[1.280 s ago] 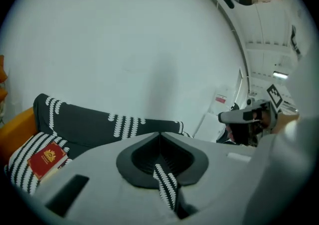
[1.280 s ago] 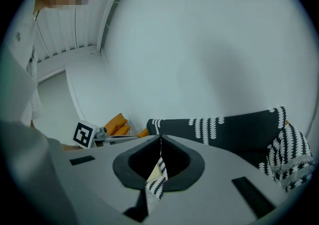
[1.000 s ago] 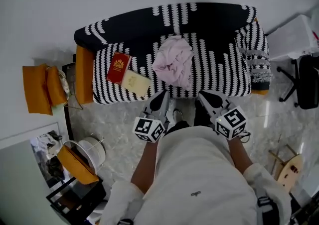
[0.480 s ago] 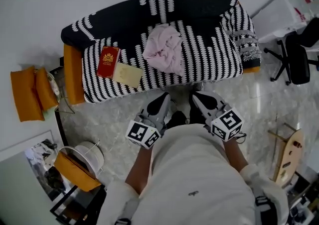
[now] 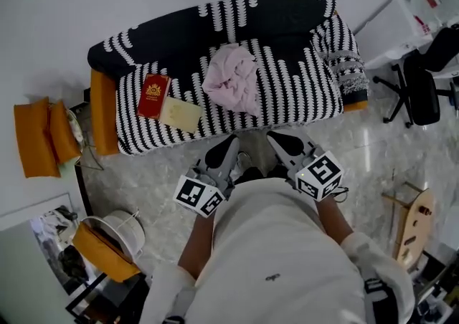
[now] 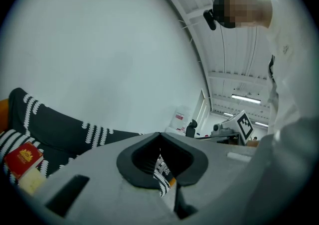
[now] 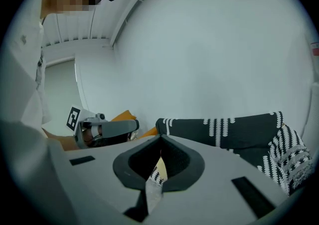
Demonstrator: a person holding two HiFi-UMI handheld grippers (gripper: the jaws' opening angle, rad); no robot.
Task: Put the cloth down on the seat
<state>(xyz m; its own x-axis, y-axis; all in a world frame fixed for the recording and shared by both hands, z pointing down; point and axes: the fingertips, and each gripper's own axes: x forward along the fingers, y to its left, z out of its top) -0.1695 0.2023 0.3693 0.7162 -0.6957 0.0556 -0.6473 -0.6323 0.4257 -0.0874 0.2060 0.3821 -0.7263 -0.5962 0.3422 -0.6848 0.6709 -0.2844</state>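
**Both jaw pairs drawn back; pink cloth (image 5: 231, 86) left on the seat (image 5: 301, 93)**

Over the last second both grippers have been pulled slightly further from the seat's front edge. The left gripper (image 5: 228, 148) and the right gripper (image 5: 278, 142) are held with their jaws pressed together and nothing between them. The cloth is seen crumpled on the seat, well ahead of both jaw pairs and untouched, so the task is judged complete. Bare floor (image 5: 143, 165) lies between the jaws and the seat edge. A red book (image 5: 153, 95) lies ahead and left of the left jaws. An office chair (image 5: 419, 89) stands far to the right of the right jaws. Room for withdrawal is judged ample.
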